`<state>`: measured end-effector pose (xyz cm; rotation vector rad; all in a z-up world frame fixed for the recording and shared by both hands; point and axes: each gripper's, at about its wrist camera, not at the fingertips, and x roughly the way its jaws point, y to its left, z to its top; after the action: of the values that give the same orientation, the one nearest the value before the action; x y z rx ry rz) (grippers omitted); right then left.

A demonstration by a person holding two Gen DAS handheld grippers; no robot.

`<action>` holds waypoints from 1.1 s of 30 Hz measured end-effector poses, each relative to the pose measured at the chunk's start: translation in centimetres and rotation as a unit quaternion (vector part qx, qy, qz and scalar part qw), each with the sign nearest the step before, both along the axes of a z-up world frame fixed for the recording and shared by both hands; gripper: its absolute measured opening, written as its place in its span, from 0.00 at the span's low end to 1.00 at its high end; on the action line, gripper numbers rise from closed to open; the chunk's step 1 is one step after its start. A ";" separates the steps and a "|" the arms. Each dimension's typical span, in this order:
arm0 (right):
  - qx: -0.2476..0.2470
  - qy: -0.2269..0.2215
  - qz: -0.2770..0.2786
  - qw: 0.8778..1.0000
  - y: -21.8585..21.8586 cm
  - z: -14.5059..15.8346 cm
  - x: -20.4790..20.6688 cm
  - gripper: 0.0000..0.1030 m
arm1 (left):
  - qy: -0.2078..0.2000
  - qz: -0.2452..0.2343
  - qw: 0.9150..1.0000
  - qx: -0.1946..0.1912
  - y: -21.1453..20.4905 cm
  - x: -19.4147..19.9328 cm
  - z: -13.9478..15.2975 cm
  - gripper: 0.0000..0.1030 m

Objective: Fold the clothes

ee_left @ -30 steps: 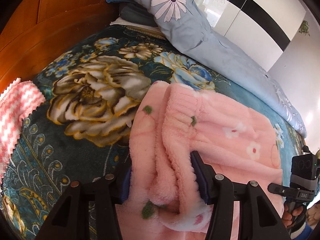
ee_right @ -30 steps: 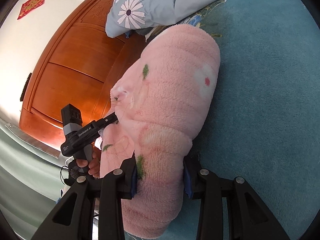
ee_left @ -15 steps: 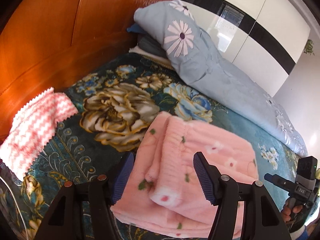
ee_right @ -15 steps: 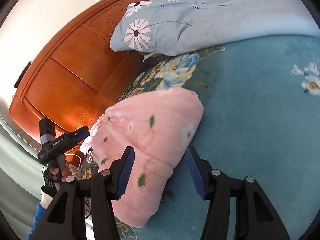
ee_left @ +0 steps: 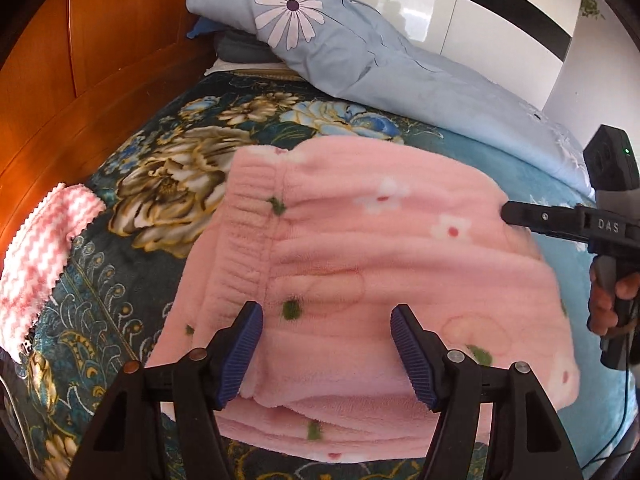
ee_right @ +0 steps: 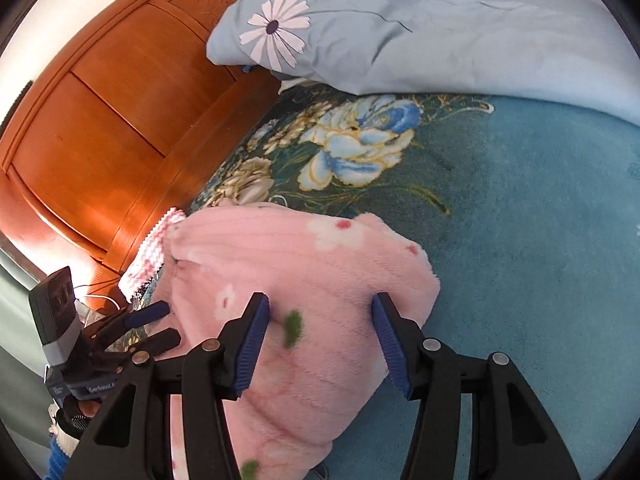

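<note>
Pink fleece garment [ee_left: 360, 264]: folded, flat on floral blanket [ee_left: 168, 168], ribbed waistband [ee_left: 244, 232] toward wooden headboard [ee_left: 100, 60]. Layered edges visible at near side in left wrist view.

Left gripper [ee_left: 326, 350]: released, jaws spread wide over near edge of garment, nothing between pads. One second ago clamped on a bunched fold of the fleece; half a second ago already open and raised well above; now lower and closer, garment filling most of view.

Right gripper [ee_right: 320, 342]: likewise released, jaws apart, straddling a corner of the garment; contact of pads with cloth not clear. One second ago closed on the raised fleece; since then let go, cloth now lying on blanket.

Pink-and-white zigzag cloth [ee_left: 36, 256] at left on blanket, beside headboard, apart from garment. Blue daisy-print quilt [ee_left: 360, 48] piled at far side. Hand [ee_left: 612, 296] on right gripper's handle visible at right edge of left wrist view.
</note>
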<state>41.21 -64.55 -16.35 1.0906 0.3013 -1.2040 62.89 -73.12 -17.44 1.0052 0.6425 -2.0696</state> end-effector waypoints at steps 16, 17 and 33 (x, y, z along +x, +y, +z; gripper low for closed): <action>-0.096 -0.031 0.120 0.988 12.4 3.2 5.3 0.54 | 0.100 0.060 0.992 0.052 0.6 4.0 1.3 0.69; -0.094 -0.013 0.136 0.986 12.5 3.0 6.4 0.54 | 0.107 0.063 0.991 0.055 0.6 4.2 1.3 0.69; -0.087 0.050 0.157 0.982 13.6 1.7 7.8 0.05 | 0.122 0.081 0.988 0.044 0.8 5.3 2.5 0.69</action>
<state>48.99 -51.00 -14.70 0.7968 0.4210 -0.9836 68.18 -72.36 -14.98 0.7248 0.9160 -2.0517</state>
